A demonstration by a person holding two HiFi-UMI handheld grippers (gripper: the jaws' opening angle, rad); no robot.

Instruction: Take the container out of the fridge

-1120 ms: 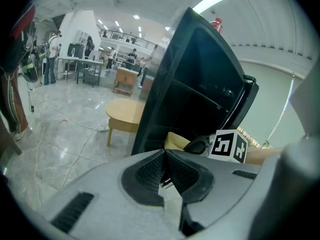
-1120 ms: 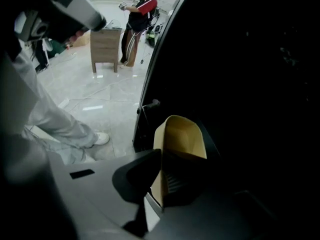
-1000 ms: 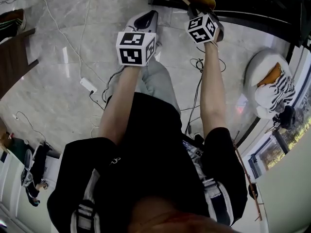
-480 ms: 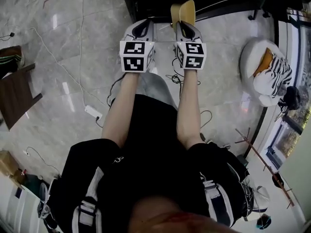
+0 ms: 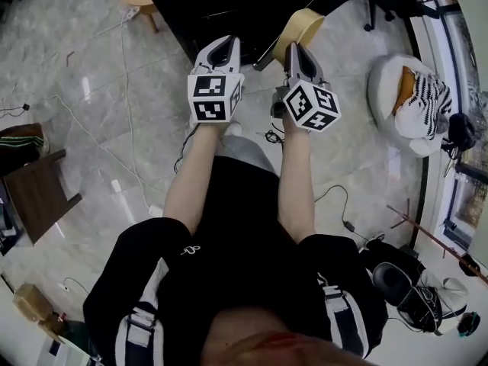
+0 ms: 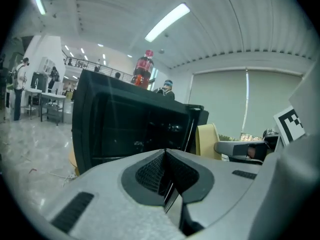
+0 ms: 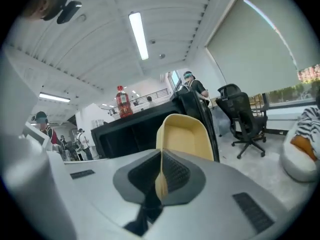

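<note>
The yellow container hangs in the air in front of the black fridge, and my right gripper is shut on its rim. In the right gripper view the container stands up out of the closed jaws of the right gripper, with the fridge behind it. My left gripper is held beside it, to the left, and points at the fridge. The left gripper view shows the left gripper shut with nothing held and the fridge's dark open front ahead.
A red bottle stands on top of the fridge. A white cushion with a striped cloth lies on the floor at right, and an office chair is beyond it. Cables cross the marble floor, and a dark wooden stool is at left.
Both grippers have come back from the fridge, the right one carrying the container, now tilted to the right. The head view has swung, so more of the fridge top shows.
</note>
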